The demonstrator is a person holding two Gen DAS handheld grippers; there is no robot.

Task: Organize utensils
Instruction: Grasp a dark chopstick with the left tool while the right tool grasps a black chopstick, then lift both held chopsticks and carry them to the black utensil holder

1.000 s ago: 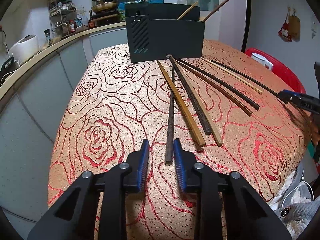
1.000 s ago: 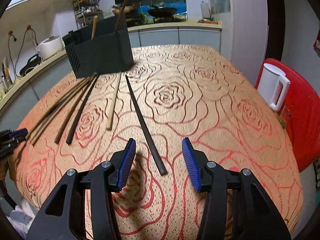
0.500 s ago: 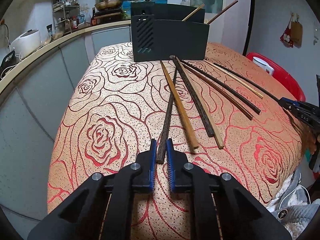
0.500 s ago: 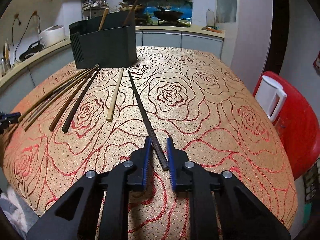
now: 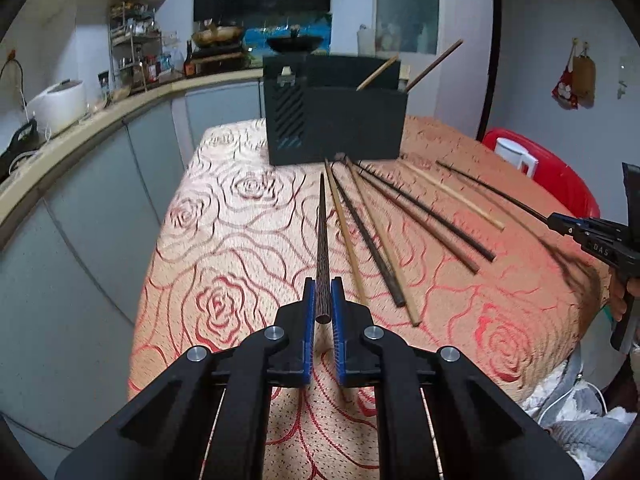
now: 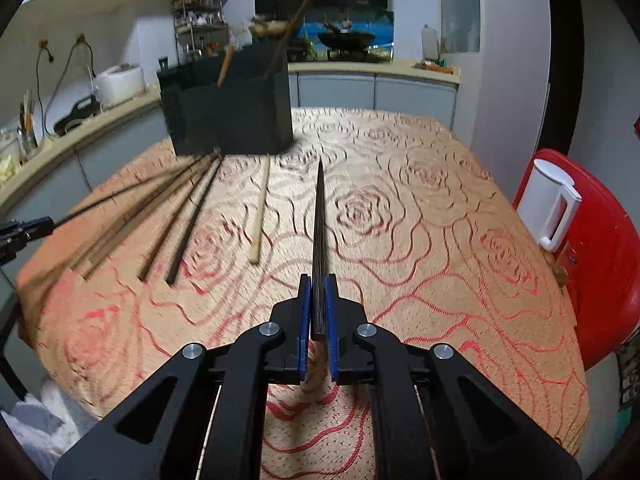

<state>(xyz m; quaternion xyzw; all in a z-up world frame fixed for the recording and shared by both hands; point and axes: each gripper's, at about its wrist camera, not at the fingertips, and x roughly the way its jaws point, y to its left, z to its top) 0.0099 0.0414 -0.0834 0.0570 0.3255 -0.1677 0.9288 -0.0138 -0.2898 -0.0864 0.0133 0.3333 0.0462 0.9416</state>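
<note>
Left gripper (image 5: 323, 294) is clamped on the near end of a dark speckled chopstick (image 5: 322, 240), which is held pointing away toward the black holder (image 5: 336, 120) at the far end of the table (image 5: 224, 240). Right gripper (image 6: 316, 292) is likewise closed on a dark, finely ridged chopstick (image 6: 319, 232), tapered to a point at its far end.

Only in the left view are the holder's slotted left panel and the right gripper seen from outside (image 5: 592, 236), at the right edge, with its thin stick reaching back over the cloth. Only in the right view are the white kettle (image 6: 550, 204) on the red chair (image 6: 604, 264) seen close, and the left gripper's tip at the left edge (image 6: 24, 232).

Loose chopsticks (image 5: 372, 236) are spread in a fan on the table between the two grippers, their far ends near the holder: brown, black and one pale, round one (image 6: 260, 212). Two wooden sticks (image 5: 378, 72) are stood slanting in the holder. The table is covered by a woven orange cloth patterned with red roses.
</note>
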